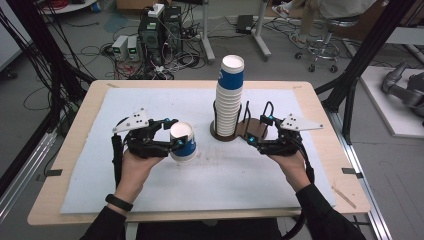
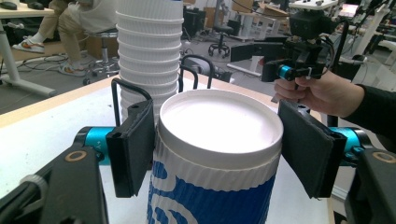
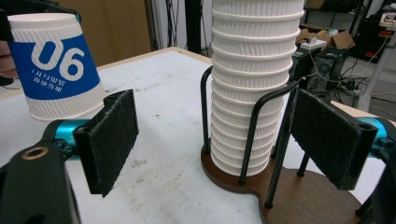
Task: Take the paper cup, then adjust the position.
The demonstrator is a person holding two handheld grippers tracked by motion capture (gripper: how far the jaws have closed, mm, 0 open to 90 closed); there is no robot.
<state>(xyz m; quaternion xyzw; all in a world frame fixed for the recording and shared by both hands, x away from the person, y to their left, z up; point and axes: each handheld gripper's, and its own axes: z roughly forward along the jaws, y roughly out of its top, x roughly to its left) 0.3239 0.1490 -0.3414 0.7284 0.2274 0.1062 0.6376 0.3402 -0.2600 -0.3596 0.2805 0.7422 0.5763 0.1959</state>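
White mat on a pale wooden desk, lab floor with cables and a stool behind.

Item: paper cup, white ribbed wall with blue band, mouth up, tilted slightly. Location: left of desk centre, clamped at its upper wall in the left tongs, one pad on each side just below the rim, as the left gripper view shows.

Item: stack of nested cups, upright, long axis vertical, seated in a dark wire holder on a round wooden base, near desk centre.

Item: right tongs, released, nothing between the pads. In the right gripper view the stack stands directly ahead and between the line of the two pads, with the holder's wire uprights nearer than the cups.

Governing relation: stack lies just left of and ahead of the right tongs, well nearer to that hand than to the left; held cup sits apart from the stack, to its left. Judgement: right hand appears placed to steady the holder or stack.
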